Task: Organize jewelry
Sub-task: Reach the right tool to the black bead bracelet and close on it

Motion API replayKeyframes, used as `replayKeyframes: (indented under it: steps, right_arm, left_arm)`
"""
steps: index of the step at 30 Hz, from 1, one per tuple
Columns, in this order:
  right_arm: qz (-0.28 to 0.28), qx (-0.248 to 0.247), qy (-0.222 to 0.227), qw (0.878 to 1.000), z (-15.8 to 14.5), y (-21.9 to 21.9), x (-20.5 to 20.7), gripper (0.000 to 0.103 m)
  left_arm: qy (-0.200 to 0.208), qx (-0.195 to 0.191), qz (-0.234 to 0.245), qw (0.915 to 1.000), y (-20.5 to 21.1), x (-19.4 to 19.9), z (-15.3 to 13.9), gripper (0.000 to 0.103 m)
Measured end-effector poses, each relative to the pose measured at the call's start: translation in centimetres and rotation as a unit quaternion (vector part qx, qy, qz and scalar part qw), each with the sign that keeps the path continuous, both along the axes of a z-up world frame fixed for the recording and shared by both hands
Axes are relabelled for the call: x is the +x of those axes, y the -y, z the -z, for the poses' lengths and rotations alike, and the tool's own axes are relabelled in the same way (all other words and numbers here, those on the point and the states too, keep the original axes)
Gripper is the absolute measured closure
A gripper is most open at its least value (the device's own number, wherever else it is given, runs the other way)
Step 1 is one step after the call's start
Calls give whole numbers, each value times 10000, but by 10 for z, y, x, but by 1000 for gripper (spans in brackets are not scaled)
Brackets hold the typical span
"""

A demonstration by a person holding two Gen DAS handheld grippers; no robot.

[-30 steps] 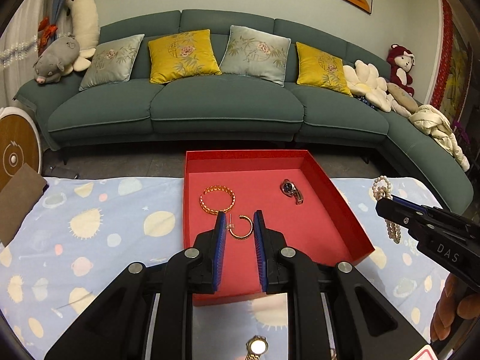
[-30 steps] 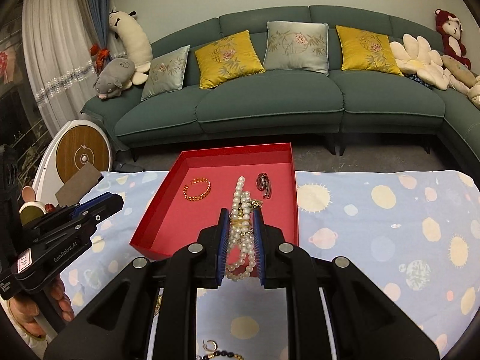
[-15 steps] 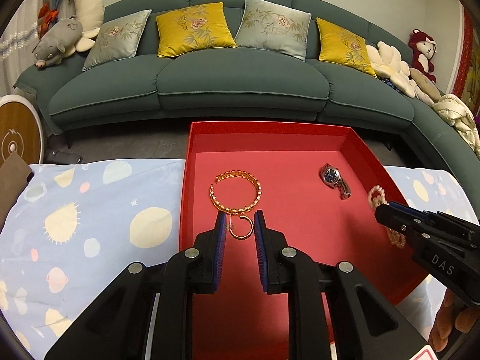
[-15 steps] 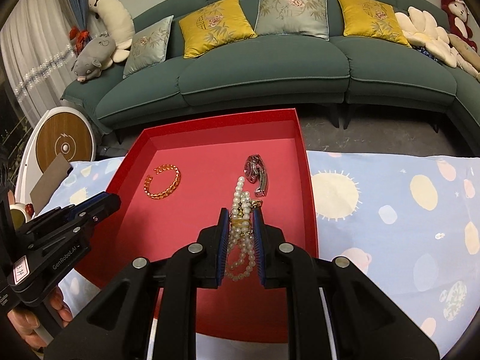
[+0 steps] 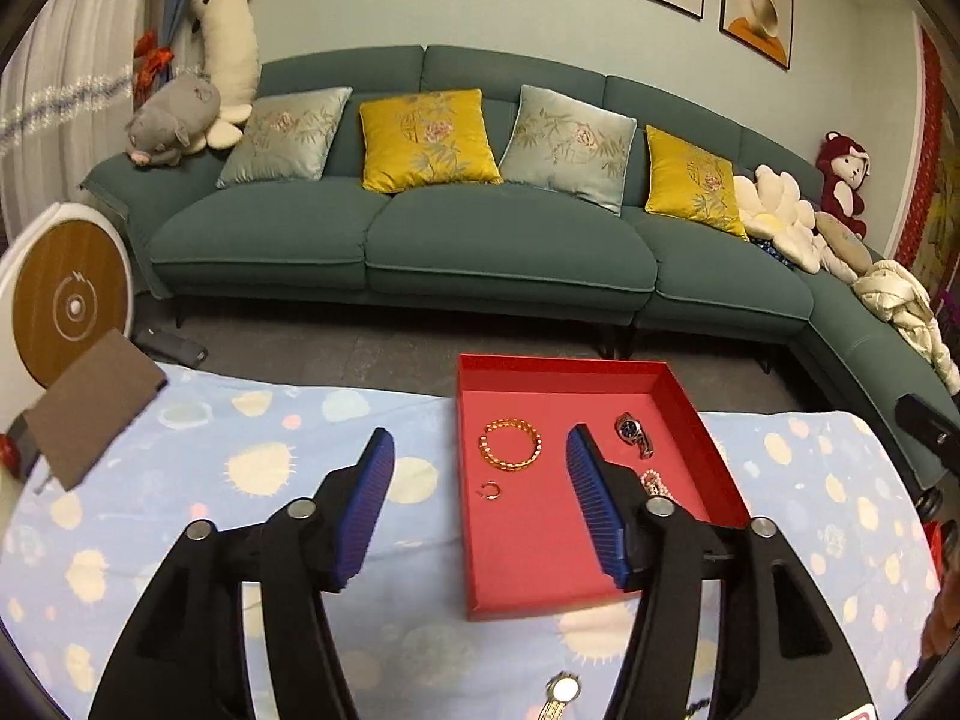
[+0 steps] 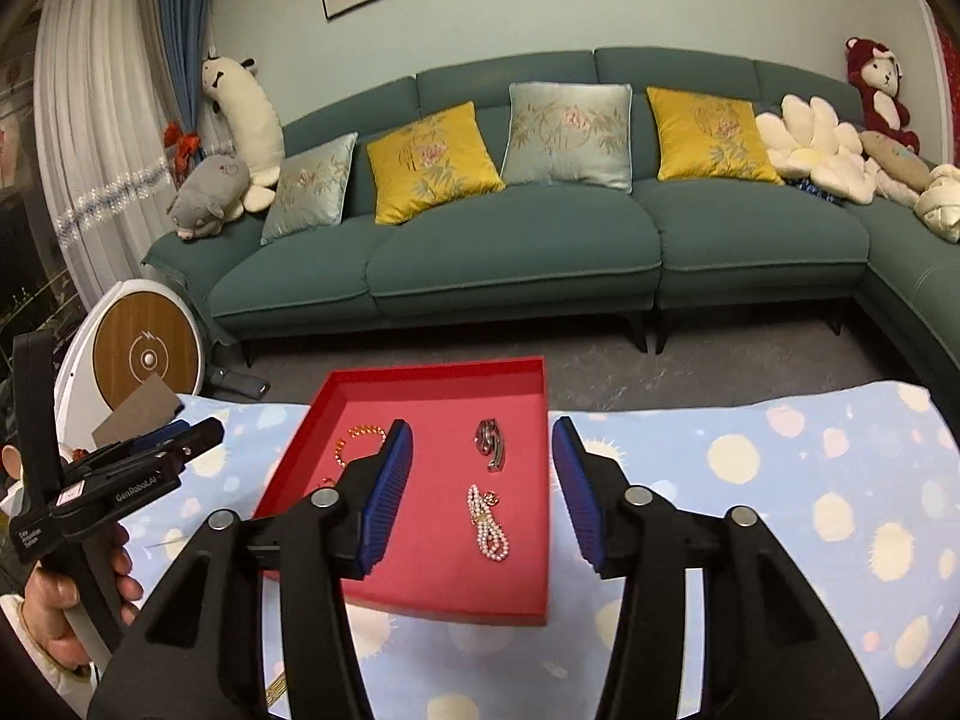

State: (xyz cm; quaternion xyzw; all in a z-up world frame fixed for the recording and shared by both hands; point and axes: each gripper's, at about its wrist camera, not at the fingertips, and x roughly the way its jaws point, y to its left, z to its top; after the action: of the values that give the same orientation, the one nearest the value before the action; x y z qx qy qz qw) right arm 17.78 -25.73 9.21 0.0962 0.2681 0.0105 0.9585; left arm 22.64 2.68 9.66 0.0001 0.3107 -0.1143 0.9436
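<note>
Both hand-held grippers have released and drawn back, leaving the hoop earring (image 5: 489, 490) and pearl necklace (image 6: 489, 524) lying in the red tray (image 6: 420, 576) at frame centre, sorted.

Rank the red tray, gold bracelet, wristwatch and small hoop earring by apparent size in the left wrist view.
1. red tray
2. gold bracelet
3. wristwatch, partly comparable to the bracelet in length
4. small hoop earring

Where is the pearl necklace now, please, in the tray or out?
In: the pearl necklace lies on the red tray floor, free of both open grippers.
</note>
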Motion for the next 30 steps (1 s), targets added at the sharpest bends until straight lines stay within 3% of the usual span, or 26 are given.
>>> replayKeyframes:
  steps: [4, 10, 15, 20, 25, 30]
  right_arm:
    - [89, 61, 158, 9998, -28, 3, -66, 52]
    - [33, 106, -161, 9998, 3, -15, -130, 51]
    - [-208, 50, -861, 9961, 56, -35, -137, 51]
    - [-466, -32, -1478, 9879, 104, -56, -127, 51]
    - [-534, -177, -1751, 9829, 133, -70, -126, 52]
    - [-377, -37, -1850, 9820, 144, -62, -117, 61]
  left_arm:
    - [131, 169, -24, 9998, -17, -53, -16, 33]
    - [-302, -63, -40, 9995, -32, -104, 16, 33]
    - [-577, 170, -116, 9981, -28, -121, 59, 33]
    - [-1005, -92, -138, 9948, -35, -113, 96, 33]
    - [-1024, -15, -221, 9945, -37, -111, 108, 33]
    - [-1077, 30, -126, 9941, -33, -112, 113, 33]
